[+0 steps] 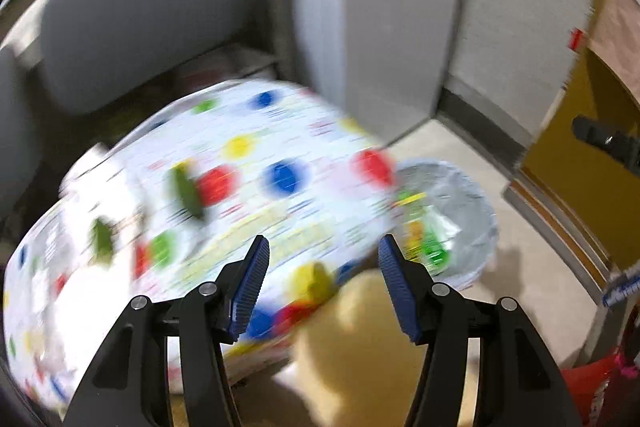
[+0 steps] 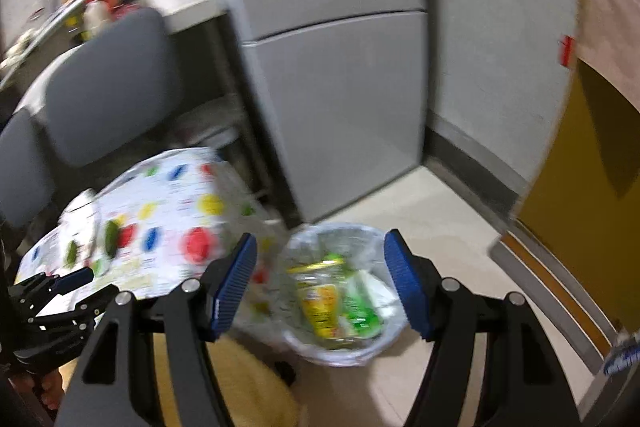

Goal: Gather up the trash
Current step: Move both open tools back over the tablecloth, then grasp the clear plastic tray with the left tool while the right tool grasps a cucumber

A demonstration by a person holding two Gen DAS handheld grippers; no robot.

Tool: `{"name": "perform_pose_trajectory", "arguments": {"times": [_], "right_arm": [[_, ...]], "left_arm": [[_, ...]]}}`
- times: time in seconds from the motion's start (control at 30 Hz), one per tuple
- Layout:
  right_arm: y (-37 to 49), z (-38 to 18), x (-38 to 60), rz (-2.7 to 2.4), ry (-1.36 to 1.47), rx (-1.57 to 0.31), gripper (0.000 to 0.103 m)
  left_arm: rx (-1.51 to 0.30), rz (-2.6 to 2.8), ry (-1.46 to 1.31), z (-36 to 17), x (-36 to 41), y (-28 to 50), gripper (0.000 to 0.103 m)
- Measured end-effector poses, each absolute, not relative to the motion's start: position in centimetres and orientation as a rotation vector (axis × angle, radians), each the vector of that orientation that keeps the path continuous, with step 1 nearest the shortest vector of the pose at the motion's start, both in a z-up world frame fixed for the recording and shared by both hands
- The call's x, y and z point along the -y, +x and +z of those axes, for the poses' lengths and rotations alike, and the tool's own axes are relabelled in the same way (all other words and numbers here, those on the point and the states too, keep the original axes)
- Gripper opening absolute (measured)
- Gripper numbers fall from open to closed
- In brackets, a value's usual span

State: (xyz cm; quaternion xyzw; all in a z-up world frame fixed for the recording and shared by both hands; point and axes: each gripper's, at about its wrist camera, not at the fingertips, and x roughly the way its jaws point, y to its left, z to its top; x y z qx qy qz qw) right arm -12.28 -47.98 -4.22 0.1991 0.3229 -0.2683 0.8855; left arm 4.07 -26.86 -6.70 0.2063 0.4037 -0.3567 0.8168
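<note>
A bin lined with a clear bag (image 2: 340, 347) stands on the floor by the table; yellow and green wrappers (image 2: 320, 307) lie in it. It also shows in the left wrist view (image 1: 460, 211). My right gripper (image 2: 320, 279) is open and empty above the bin. My left gripper (image 1: 324, 279) is open and empty over the near edge of the table with the dotted cloth (image 1: 248, 187). Two green scraps (image 1: 186, 189) and white paper (image 1: 92, 171) lie on the cloth. The left gripper shows in the right wrist view (image 2: 72, 283) at the table's left.
Grey chairs (image 1: 132, 19) stand behind the table. A grey fridge (image 2: 332, 87) is beside it. A yellow door (image 2: 580, 195) is at right. A tan cushion (image 1: 360, 355) sits below the left gripper. Both views are blurred.
</note>
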Motion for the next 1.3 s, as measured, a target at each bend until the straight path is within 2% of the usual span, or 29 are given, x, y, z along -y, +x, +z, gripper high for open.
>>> {"name": "perform_pose_trajectory", "arguments": {"times": [0.4, 0.63, 0.83, 0.97, 1.07, 1.3], "right_arm": [[0.2, -5.8, 33.2, -0.147, 0.225, -0.821, 0.065], [4.6, -7.3, 27.9, -0.054, 0.151, -0.888, 0.065], [7.8, -7.9, 23.8, 0.032, 0.089, -0.922, 0.065], [9.9, -8.2, 21.1, 0.099, 0.047, -0.918, 0.048], [11.2, -8.6, 19.8, 0.128, 0.027, -0.915, 0.042], [14.3, -9.4, 18.4, 0.135, 0.013, -0.929, 0.041]], "left_arm": [[-0.968, -0.316, 0.204, -7.4, 6.1, 9.3, 0.058], [-0.97, -0.171, 0.093, -7.5, -1.6, 11.2, 0.058], [-0.972, -0.133, 0.022, -7.8, -5.1, 12.4, 0.056], [-0.992, -0.13, -0.021, -8.3, -6.7, 13.5, 0.051], [-0.991, -0.134, -0.046, -8.6, -7.6, 14.4, 0.051], [-0.995, -0.155, -0.079, -9.2, -8.6, 17.5, 0.051]]}}
